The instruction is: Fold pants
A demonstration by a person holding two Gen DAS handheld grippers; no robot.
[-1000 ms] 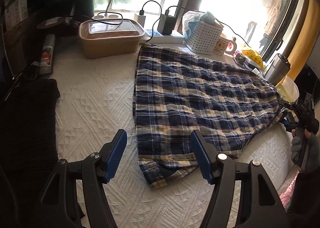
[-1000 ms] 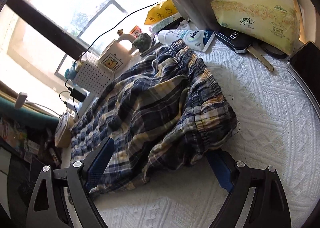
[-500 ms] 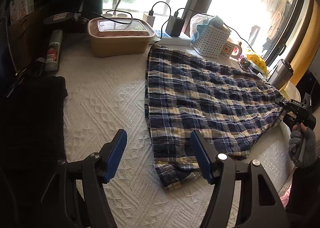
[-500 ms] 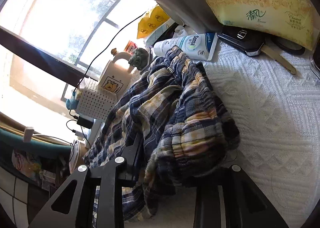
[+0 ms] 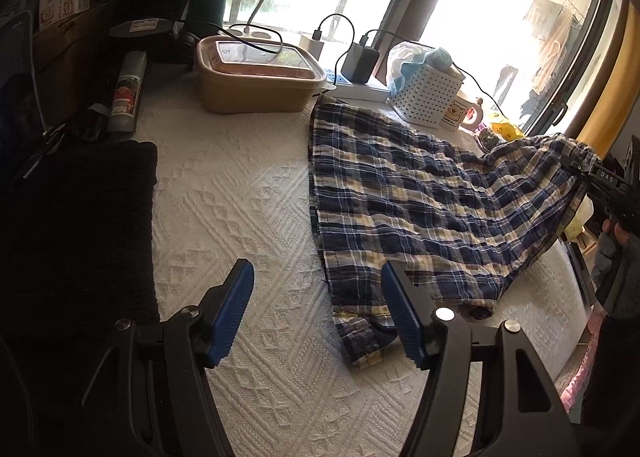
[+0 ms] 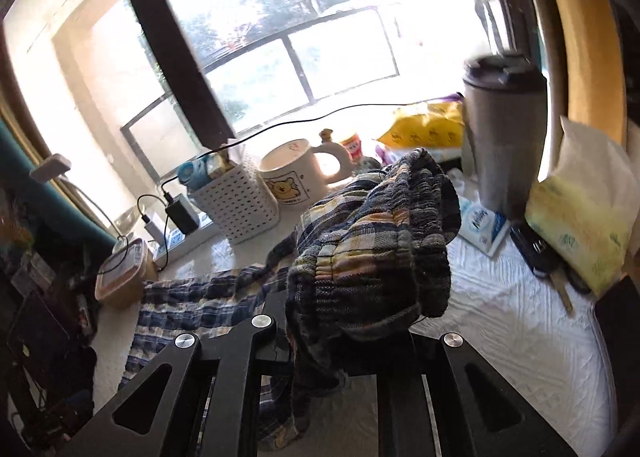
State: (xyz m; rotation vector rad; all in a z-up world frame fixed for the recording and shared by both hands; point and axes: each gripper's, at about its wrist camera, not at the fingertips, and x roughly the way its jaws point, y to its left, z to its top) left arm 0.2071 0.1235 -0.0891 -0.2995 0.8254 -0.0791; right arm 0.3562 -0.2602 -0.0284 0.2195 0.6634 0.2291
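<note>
Here right tongs (image 6: pixel 352 337) pinch lifted pants (image 5: pixel 420 201).

1. I read this as a lived-in home: white quilted bedspread (image 5: pixel 248 193), big window (image 6: pixel 280 37).
2. Household clutter: bear mug (image 6: pixel 294 177), tissue pack (image 6: pixel 580 225), phone chargers (image 5: pixel 360 61).

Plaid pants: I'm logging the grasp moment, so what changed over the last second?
The right gripper closed on the elastic waistband of the blue-and-yellow plaid pants and lifted that end off the white textured cloth. The left gripper stayed open, holding nothing; the leg end stayed flat.
</note>
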